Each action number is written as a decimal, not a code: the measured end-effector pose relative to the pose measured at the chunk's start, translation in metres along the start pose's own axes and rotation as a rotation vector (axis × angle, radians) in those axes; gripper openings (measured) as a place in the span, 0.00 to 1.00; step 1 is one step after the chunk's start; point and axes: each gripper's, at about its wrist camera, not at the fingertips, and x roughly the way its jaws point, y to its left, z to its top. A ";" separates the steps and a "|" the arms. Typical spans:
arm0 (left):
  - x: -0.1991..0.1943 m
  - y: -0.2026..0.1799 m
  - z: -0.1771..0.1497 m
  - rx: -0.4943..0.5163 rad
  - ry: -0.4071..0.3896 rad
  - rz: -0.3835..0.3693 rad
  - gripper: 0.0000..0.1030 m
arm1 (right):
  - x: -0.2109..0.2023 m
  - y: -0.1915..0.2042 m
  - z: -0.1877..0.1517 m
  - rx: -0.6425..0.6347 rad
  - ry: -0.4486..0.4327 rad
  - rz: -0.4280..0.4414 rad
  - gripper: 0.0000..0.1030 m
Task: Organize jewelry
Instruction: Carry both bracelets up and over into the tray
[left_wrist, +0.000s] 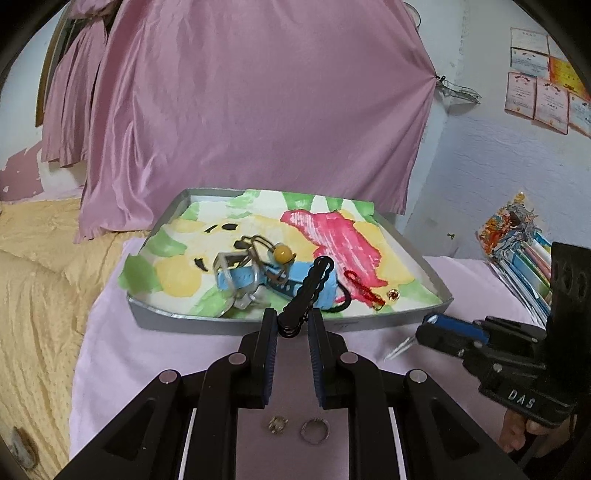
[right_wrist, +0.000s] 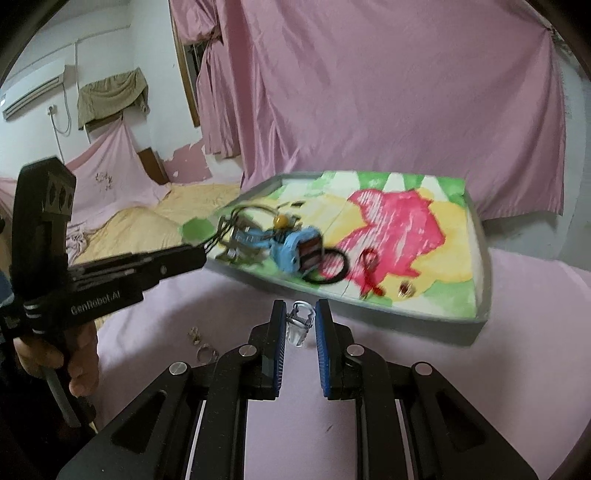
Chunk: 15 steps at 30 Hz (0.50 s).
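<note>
Two rings (left_wrist: 295, 430) are seen at the lower centre on the pink desk. Above them, the left tool (left_wrist: 292, 320) is clamped on a black hair clip (left_wrist: 304, 295); the right tool (right_wrist: 300, 320) is closed on a clear clip (right_wrist: 301, 323). Farther up, remaining jewelry sits in the tray (left_wrist: 369, 324). Sorting appears underway; a careful set-down is likely called for next.

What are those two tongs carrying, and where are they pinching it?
Left tongs pinch a black wavy hair clip at its spring end. Right tongs pinch a small clear plastic clip across its sides.
</note>
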 end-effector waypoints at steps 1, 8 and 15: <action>0.001 -0.001 0.002 0.001 -0.002 -0.004 0.15 | -0.001 -0.003 0.004 0.001 -0.013 -0.008 0.13; 0.019 -0.018 0.014 -0.006 0.042 -0.068 0.15 | -0.001 -0.029 0.031 0.018 -0.072 -0.092 0.13; 0.047 -0.039 0.014 -0.007 0.119 -0.097 0.15 | 0.015 -0.050 0.029 0.064 -0.056 -0.134 0.13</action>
